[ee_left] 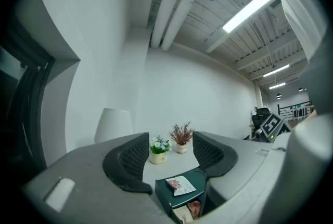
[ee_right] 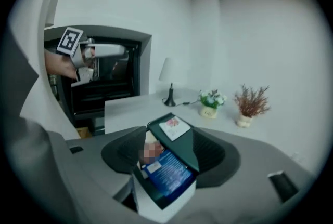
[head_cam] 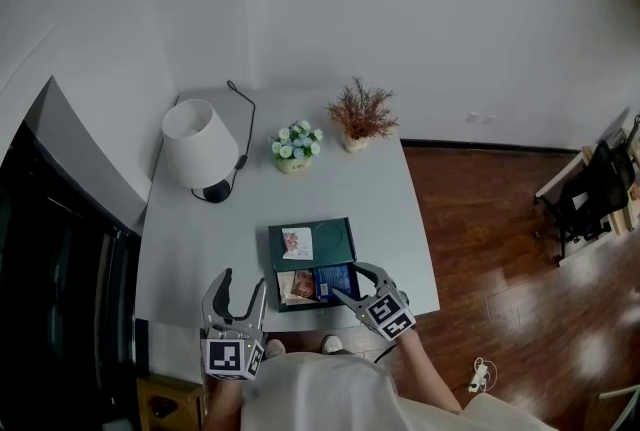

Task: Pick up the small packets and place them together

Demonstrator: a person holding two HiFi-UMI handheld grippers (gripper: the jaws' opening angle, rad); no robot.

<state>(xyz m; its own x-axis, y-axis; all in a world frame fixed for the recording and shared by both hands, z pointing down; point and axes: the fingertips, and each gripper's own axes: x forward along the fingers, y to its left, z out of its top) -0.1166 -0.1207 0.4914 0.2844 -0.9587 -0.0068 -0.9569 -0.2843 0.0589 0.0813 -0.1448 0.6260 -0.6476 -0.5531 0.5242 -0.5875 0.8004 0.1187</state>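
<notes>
The right gripper's (ee_right: 169,154) jaws stood partway apart, astride a blue packet (ee_right: 167,173) low in the centre of its view. Whether the pads pressed on it could not be made out. Just left of the blue packet lay a tan packet (head_cam: 297,286), both in the lower half of a green tray (head_cam: 345,237). A white packet (head_cam: 297,243) lay apart from them in the tray's upper half. The left gripper's (ee_left: 170,158) jaws were wide and empty; in the head view it hung at the lower left, over the near edge of the table (head_cam: 200,239). Toward the top of that view stood a lamp (head_cam: 198,144), flowers (head_cam: 296,146) and a dried plant (head_cam: 362,114).
</notes>
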